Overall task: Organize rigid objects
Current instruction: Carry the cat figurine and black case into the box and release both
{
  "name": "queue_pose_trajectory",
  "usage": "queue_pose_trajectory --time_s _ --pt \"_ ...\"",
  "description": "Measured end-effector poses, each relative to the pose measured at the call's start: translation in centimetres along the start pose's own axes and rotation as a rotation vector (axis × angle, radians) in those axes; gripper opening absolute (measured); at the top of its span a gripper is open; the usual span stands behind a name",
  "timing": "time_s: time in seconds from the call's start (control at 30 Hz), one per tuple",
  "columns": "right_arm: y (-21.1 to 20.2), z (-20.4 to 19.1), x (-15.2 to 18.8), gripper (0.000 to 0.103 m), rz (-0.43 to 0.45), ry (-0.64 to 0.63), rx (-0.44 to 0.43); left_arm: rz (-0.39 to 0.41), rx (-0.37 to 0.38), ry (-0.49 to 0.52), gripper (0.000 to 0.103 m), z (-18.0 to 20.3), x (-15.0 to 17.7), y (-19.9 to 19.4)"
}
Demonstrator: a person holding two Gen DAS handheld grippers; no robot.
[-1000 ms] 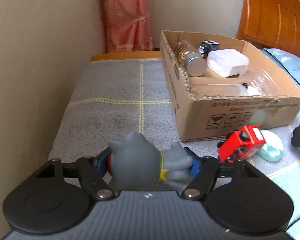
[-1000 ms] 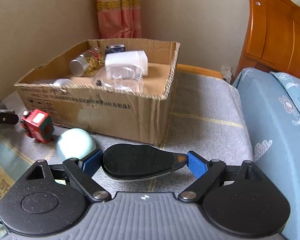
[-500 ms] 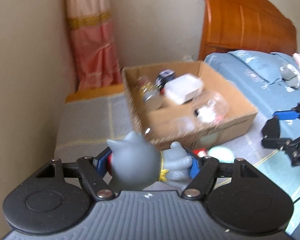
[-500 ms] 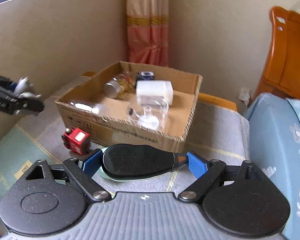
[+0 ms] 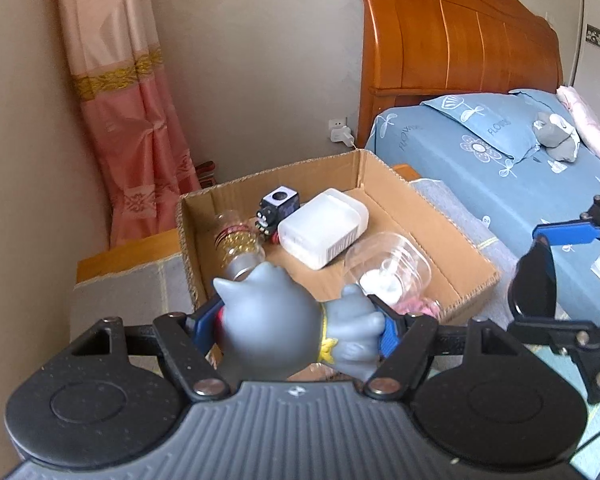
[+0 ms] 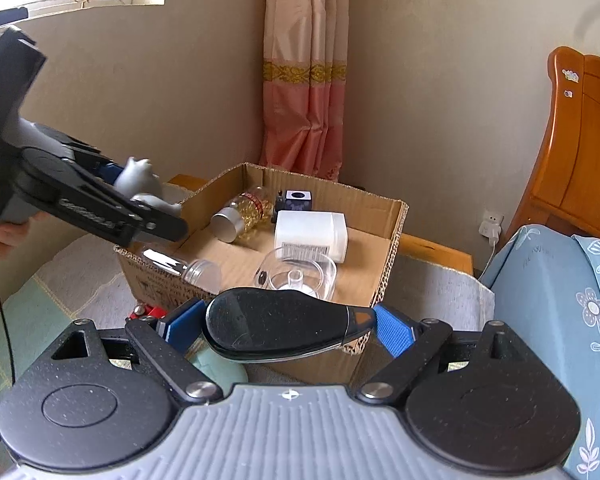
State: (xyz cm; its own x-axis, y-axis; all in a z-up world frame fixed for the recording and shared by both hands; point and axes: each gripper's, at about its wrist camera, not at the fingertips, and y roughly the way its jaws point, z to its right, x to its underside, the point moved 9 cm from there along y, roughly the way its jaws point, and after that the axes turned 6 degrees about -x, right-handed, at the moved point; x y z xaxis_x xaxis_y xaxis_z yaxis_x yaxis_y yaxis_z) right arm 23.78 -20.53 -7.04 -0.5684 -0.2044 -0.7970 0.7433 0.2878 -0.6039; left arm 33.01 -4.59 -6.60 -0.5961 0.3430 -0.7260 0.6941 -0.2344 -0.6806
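Left gripper [image 5: 296, 328]: clamped on the grey cat figure [image 5: 284, 320]. Your pads press its head on one side and its paws on the other, so it lies sideways across the jaws. That hold along its length keeps a rounded toy from rolling out.

Cat figure's place: in the air at the near left rim of the cardboard box [image 5: 432, 216], at about 6 o'clock in the left wrist view. From the right wrist view it sits at 9 o'clock, just over the box's left wall.

Right gripper [image 6: 286, 326]: clenched on the black oval object [image 6: 276, 322], gripped end to end, which is why the jaws stand wide. It hangs in front of the box's near wall, at 6 o'clock in your right view.

Box contents: a bottle with a silver cap [image 6: 242, 216], a white container [image 6: 312, 234], a clear lidded dish [image 6: 296, 276], a small dark cube toy [image 6: 296, 200] and a clear jar [image 6: 192, 268]. Most crowd the far half and near edge; bare floor shows around the middle.

Left outside: a red toy [image 6: 148, 312] and a pale green thing [image 6: 216, 368], below the box's near wall.

Judgement: you look ready to drop both pieces in. Aim the cat at the bare cardboard, since the clear dish could tip if struck.
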Motion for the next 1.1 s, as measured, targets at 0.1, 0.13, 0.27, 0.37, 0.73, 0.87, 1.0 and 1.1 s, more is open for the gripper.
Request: queue_pose_trajectory --time_s 0.1,0.13,0.27,0.37,0.73,0.87,1.0,1.1 --pt "0.4 0.1 -0.4 0.093 -0.001 -0.008 0.002 -0.001 -0.004 -0.016 0.073 -0.2 -0.5 0.8" --pt "0.5 0.1 -0.5 0.093 -0.002 -0.009 0.000 -0.001 -0.003 -0.020 0.075 -0.3 -0.5 1.1" --pt "1.1 0.2 -1.1 0.093 -0.001 -0.013 -0.002 0.005 0.024 -0.062 0.100 -0.7 -0.7 1.7" --pt "1.5 0.2 -1.7 0.093 -0.001 -0.016 -0.006 0.033 0.010 -0.077 0.101 -1.2 -0.6 1.3" --pt "4.5 1.9 -4.9 0.093 -0.034 0.043 -0.017 0.042 -0.017 -0.056 0.102 -2.1 1.2 -0.4" --pt "6.3 3.2 -6.3 0.093 -0.059 0.073 0.004 0.062 -0.023 -0.055 0.102 -2.4 1.8 -1.3" --pt "8.4 5.0 -7.3 0.093 -0.092 0.119 0.033 0.086 -0.028 -0.048 0.102 -2.4 2.1 -2.1" --pt "9.8 5.9 -7.7 0.093 -0.113 0.149 0.043 0.099 -0.034 -0.036 0.102 -2.3 2.4 -2.7"
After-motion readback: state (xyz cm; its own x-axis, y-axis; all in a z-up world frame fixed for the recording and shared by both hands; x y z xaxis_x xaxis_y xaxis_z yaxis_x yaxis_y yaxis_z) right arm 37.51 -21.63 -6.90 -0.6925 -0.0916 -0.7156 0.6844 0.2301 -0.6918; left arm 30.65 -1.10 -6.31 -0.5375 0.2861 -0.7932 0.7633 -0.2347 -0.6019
